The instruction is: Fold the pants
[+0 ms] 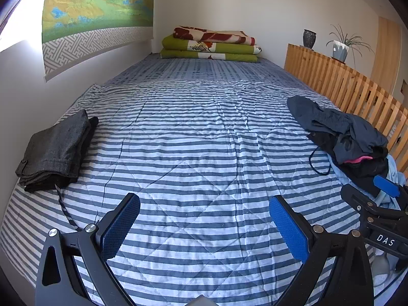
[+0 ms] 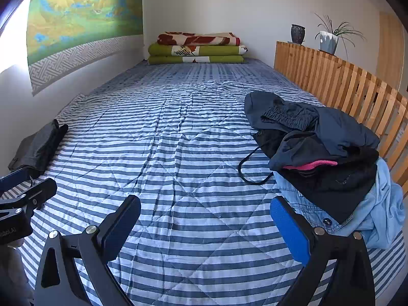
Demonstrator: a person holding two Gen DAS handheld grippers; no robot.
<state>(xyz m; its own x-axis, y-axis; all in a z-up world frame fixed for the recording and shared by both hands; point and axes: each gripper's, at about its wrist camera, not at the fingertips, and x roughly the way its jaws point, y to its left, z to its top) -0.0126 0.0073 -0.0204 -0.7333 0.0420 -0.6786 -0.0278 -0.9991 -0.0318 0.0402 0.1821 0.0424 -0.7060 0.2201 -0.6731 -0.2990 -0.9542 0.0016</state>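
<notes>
The bed (image 2: 193, 153) is carrying a pile (image 2: 321, 148) of unfolded pants at its right edge and folded pants (image 1: 56, 150) at its left edge. The pile is looking soft, light and floppy; a waistband seems the best hold. Left gripper (image 1: 204, 227) and right gripper (image 2: 205, 227) are both gaping wide, holding nothing

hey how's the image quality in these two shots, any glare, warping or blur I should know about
Left wrist view: blown-out glare at the upper-left window, fisheye bending the wooden rail, dark corners. Right wrist view: same window glare and curved edges; striped quilt sharp, evenly daylit.
</notes>
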